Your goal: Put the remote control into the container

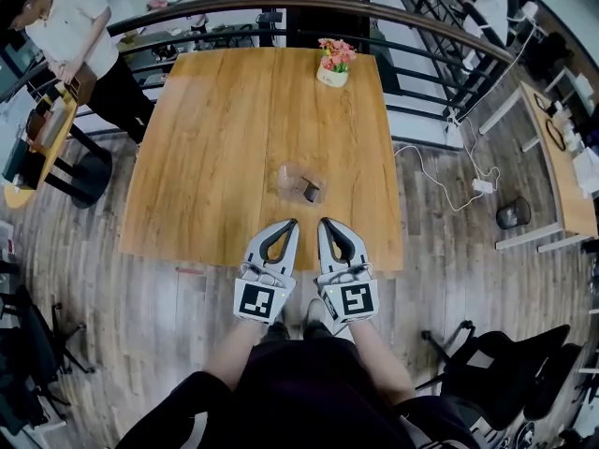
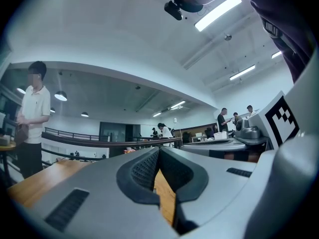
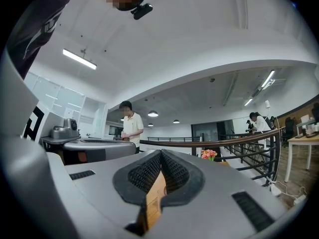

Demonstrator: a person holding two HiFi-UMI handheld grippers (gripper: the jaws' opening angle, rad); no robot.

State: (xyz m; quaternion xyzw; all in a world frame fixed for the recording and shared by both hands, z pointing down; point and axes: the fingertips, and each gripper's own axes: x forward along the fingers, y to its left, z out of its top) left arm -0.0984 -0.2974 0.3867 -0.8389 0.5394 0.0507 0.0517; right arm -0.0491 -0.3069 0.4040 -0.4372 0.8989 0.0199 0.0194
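Observation:
A clear plastic container (image 1: pixel 294 178) sits on the wooden table (image 1: pixel 215 148), a little in from the near edge. A small dark remote control (image 1: pixel 311 191) lies inside its outline, at the right side. Both grippers hover side by side at the table's near edge, just short of the container. The left gripper (image 1: pixel 291 223) is shut with nothing in it, its dark pads (image 2: pixel 144 169) meeting at the tips. The right gripper (image 1: pixel 324 221) is shut and empty too, pads (image 3: pixel 172 171) pressed together. Neither gripper view shows the container or the remote.
A pot of pink flowers (image 1: pixel 334 64) stands at the table's far edge, in front of a curved railing (image 1: pixel 412 36). A person (image 1: pixel 75 36) stands at the far left. A cable and power strip (image 1: pixel 482 185) lie on the floor to the right, near a black bin (image 1: pixel 513 213).

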